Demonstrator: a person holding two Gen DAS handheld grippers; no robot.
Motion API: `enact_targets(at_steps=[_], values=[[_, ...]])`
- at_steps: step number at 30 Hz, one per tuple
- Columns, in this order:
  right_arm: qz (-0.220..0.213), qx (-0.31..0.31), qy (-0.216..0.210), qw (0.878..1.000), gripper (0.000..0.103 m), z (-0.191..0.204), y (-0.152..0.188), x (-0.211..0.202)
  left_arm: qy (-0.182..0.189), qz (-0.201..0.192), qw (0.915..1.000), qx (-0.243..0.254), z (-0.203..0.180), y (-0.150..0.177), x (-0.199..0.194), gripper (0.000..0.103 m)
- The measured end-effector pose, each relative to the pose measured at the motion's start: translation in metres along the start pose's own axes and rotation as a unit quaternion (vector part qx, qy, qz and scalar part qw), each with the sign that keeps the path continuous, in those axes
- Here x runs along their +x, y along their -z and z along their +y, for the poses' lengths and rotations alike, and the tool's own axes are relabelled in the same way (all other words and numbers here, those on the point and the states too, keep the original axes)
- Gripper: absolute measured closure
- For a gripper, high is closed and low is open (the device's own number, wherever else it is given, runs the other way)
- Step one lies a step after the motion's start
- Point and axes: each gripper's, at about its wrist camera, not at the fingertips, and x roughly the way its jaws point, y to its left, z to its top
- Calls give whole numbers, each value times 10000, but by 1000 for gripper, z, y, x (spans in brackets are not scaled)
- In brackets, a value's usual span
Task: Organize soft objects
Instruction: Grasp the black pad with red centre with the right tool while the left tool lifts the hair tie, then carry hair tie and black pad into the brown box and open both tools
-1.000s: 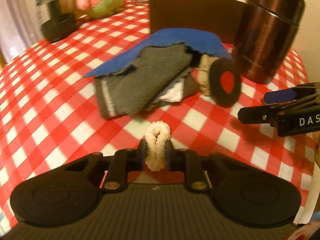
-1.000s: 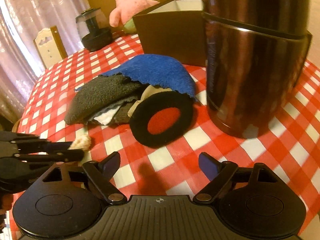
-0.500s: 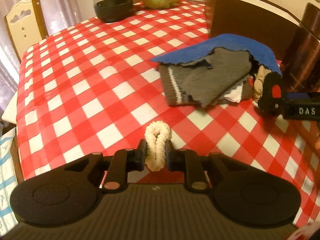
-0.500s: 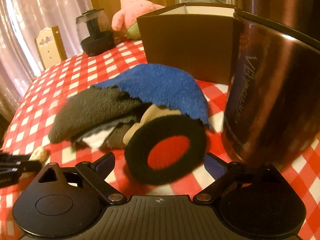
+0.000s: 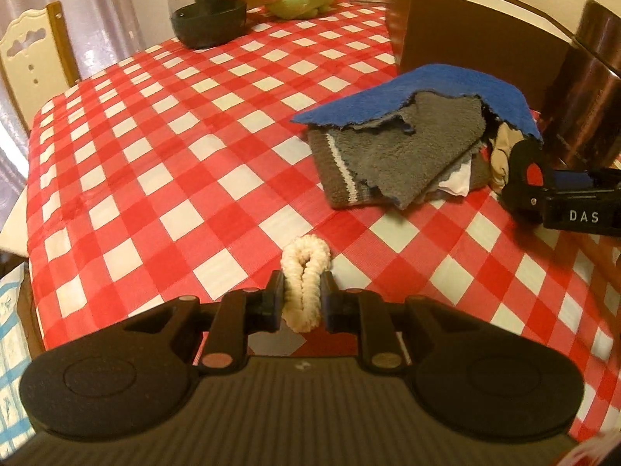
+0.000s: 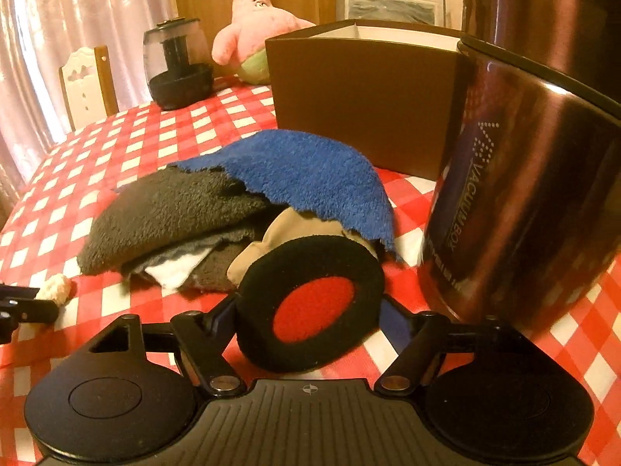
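Observation:
My left gripper (image 5: 302,303) is shut on a cream scrunchie (image 5: 304,272) and holds it above the red checked tablecloth (image 5: 155,155). A pile of cloths lies to the right: a blue cloth (image 5: 446,89) over grey cloths (image 5: 407,155). In the right wrist view my right gripper (image 6: 310,310) is open, its fingers (image 6: 217,318) on either side of a black pad with a red centre (image 6: 310,303) at the front of the pile. The blue cloth (image 6: 310,171) and grey cloths (image 6: 174,209) lie behind it. The scrunchie (image 6: 56,287) shows at the left edge.
A brown open box (image 6: 365,93) stands behind the pile. A dark metal canister (image 6: 524,194) stands close on the right. A pink plush toy (image 6: 252,27) and a black appliance (image 6: 176,66) sit at the far edge. A white chair (image 5: 27,58) stands beyond the table.
My right gripper has moved forward until its open fingers flank the black pad. My left gripper, still holding the scrunchie, has drawn back to the left, away from the pile.

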Motion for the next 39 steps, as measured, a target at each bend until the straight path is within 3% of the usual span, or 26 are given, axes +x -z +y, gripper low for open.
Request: enact_targets(at_steps=[9,19,28,39], values=[[-25,270,456,9986,31,38,23,-33,663,-45,9963,538,16,0,-1,85],[-125,678,937,9932,31,89,31,-77,1428,-313,9783,1470,30,-12,-24,85],[-398,713,835,9932,31,99,16,-111,1580,-757,9717,1583,29,-27,-66,85],[-832,564,412,9941,31,87,7,-148,1338,-1273,9715,1483,3,-38,-113,85]])
